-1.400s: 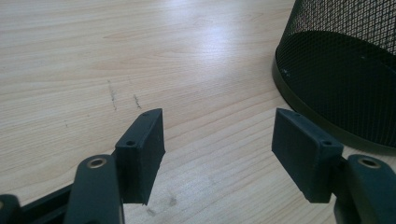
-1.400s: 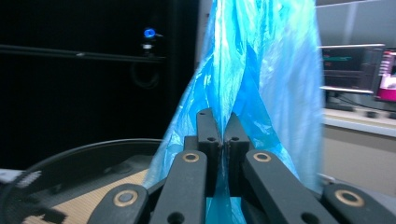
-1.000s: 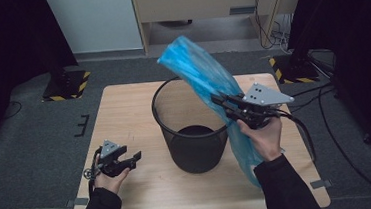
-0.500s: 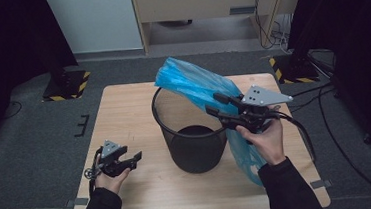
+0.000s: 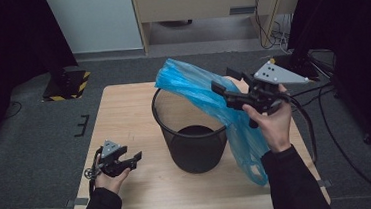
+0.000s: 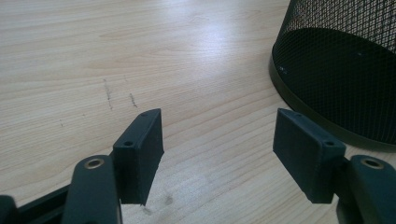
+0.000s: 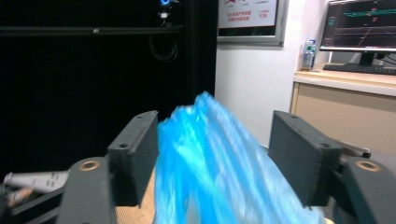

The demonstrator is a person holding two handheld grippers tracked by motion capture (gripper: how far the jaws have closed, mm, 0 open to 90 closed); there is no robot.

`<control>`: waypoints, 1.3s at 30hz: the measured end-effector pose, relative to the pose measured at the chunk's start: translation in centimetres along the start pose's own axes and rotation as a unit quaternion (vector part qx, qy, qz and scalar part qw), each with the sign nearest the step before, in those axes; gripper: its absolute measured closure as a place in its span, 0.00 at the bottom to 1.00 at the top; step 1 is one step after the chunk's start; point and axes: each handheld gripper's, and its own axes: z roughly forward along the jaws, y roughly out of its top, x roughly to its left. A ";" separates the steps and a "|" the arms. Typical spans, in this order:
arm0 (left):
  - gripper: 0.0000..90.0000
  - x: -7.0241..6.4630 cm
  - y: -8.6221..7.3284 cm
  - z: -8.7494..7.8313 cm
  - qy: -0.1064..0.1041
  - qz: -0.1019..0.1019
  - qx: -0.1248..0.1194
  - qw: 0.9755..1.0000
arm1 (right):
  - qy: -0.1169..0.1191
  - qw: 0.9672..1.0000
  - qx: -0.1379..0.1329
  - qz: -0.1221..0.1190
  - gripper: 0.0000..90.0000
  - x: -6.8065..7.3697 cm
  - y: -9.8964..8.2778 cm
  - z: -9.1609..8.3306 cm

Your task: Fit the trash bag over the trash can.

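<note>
In the high view, at about 8 o'clock on the wooden table point(image 5: 124, 114), we hold the left gripper point(image 5: 136, 156) low over the boards. In its own view its 2 jaws stand apart with bare wood between them, and the base of the black mesh bin point(image 6: 341, 70) sits at 2 o'clock from them.

At the table's centre the bin point(image 5: 191, 139) stands upright. The blue plastic bag point(image 5: 197, 91) lies draped over its rim from 11 o'clock to 3 o'clock, and its long tail hangs down outside the wall toward 5 o'clock.

At 2 o'clock we hold the right gripper point(image 5: 224, 81) above the bin's far right rim, pointing toward 10 o'clock. Its jaws have just been opening. In the right gripper view the bag point(image 7: 210, 163) still runs between the 2 spread jaws; it is blurred there, so it seems to brush the left pad while standing clear of the right one, gripped by neither.
</note>
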 end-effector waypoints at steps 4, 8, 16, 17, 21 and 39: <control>0.36 0.0 0.0 0.0 0.000 0.000 0.000 1.000 | 0.003 1.000 0.009 0.007 0.30 0.3 2.0 1.9; 0.36 0.1 0.0 0.0 0.000 -0.003 -0.002 1.000 | 0.002 1.000 0.018 0.012 0.28 1.0 3.6 4.4; 0.36 0.2 0.0 0.0 0.001 -0.002 -0.003 1.000 | -0.039 0.993 0.107 0.014 0.28 1.8 1.4 9.9; 0.36 0.2 0.0 0.0 0.001 -0.001 -0.002 1.000 | -0.050 0.991 0.127 0.006 0.29 1.8 0.9 10.5; 0.36 0.2 0.0 0.0 -0.001 -0.001 -0.003 1.000 | -0.070 0.976 0.206 -0.014 0.31 2.1 -1.4 12.6; 0.36 0.1 0.0 0.0 -0.002 0.001 0.000 1.000 | 0.001 0.923 0.386 0.008 0.31 2.7 -7.1 15.0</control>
